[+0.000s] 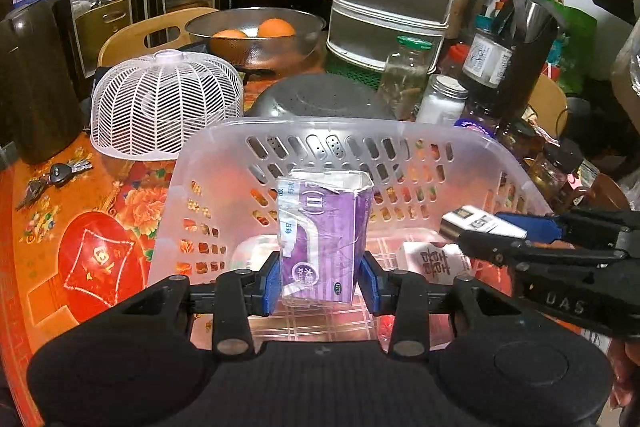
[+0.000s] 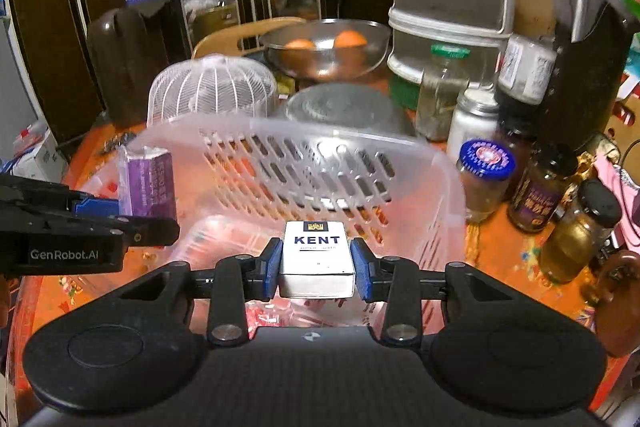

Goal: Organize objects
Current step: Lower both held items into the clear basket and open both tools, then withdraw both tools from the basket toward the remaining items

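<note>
Both grippers are clamped on something over the clear plastic basket (image 1: 400,139). The left gripper (image 1: 320,277) has its blue pads pressed on either side of a purple box (image 1: 324,231), which stands upright between them with a torn, crumpled top. It hangs above the basket's near edge, roughly the middle of the basket.

The right gripper (image 2: 316,269) is squeezed shut on a white KENT cigarette pack (image 2: 317,253), label side up, flat between the pads. That one also sits over the near edge, towards the basket's right side as the left wrist view shows it (image 1: 480,223).

Down on the basket floor there's a white packet with red characters (image 1: 434,259), near the right corner.

The basket sits on an orange floral tablecloth (image 1: 132,203), with a white mesh food cover (image 1: 168,103) just past its far left corner and jars (image 2: 486,179) along its right edge.
</note>
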`<move>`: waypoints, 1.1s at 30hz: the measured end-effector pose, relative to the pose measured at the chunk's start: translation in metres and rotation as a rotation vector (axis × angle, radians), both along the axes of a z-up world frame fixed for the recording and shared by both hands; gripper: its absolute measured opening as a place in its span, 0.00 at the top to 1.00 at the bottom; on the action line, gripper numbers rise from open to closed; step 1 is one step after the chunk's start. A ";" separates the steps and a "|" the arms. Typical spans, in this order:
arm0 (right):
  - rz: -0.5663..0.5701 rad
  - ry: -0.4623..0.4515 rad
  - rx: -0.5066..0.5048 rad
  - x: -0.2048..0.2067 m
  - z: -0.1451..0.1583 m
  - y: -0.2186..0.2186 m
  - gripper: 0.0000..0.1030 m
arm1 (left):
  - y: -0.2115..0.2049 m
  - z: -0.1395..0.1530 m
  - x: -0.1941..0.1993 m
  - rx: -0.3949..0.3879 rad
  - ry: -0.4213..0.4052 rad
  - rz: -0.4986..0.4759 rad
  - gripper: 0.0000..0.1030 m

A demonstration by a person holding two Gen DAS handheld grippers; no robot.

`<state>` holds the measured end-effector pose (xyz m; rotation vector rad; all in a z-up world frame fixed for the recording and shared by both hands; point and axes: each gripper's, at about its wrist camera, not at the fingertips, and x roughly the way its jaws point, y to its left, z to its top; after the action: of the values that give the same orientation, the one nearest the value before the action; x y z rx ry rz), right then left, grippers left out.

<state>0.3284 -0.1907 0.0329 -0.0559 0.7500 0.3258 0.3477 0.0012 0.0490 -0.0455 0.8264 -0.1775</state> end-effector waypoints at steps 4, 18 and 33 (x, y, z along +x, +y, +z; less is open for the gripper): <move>-0.002 0.016 -0.018 0.006 -0.006 0.004 0.61 | -0.001 -0.003 0.005 0.010 0.011 0.007 0.58; -0.025 -0.029 -0.033 0.001 -0.005 0.009 0.32 | -0.007 -0.004 -0.003 0.049 -0.086 0.016 0.26; -0.082 -0.285 0.227 -0.173 -0.042 -0.047 0.00 | 0.037 -0.067 -0.161 0.001 -0.271 0.053 0.00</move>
<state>0.1557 -0.2372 -0.0088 0.1405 0.4281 0.3151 0.1869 0.0384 -0.0181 -0.0413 0.5541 -0.1295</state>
